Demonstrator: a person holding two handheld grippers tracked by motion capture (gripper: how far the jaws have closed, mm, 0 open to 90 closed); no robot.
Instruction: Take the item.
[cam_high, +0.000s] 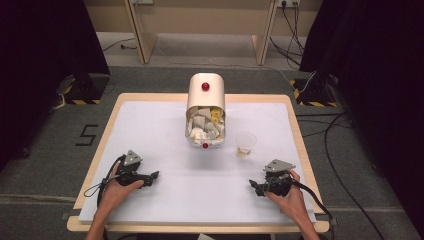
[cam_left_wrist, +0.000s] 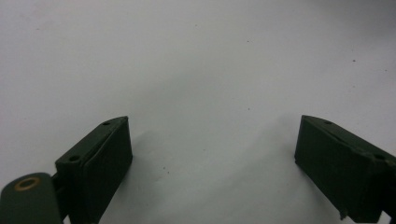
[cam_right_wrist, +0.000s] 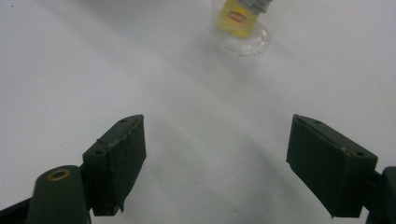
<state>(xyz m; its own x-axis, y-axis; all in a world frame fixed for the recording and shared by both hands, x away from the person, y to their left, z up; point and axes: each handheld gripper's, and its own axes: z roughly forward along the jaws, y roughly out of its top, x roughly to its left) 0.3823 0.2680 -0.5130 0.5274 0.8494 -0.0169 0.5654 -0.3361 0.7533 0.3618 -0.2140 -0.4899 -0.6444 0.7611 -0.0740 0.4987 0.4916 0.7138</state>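
Observation:
A cream bin (cam_high: 205, 107) with a red knob lies on its side at the table's middle, its mouth facing me and stuffed with crumpled white and yellow paper. To its right stands a clear plastic cup (cam_high: 245, 144) (cam_right_wrist: 239, 28) holding a yellow tea bag packet (cam_right_wrist: 237, 17). My left gripper (cam_high: 154, 175) (cam_left_wrist: 212, 158) rests on the white table near the front left, open, with bare table between its jaws. My right gripper (cam_high: 254, 186) (cam_right_wrist: 217, 161) sits at the front right, open and holding nothing, with the cup ahead of it.
The white mat (cam_high: 150, 130) covers a wooden table (cam_high: 299, 131). Cables trail from both grippers and across the grey floor at the right. Wooden furniture legs stand behind the table.

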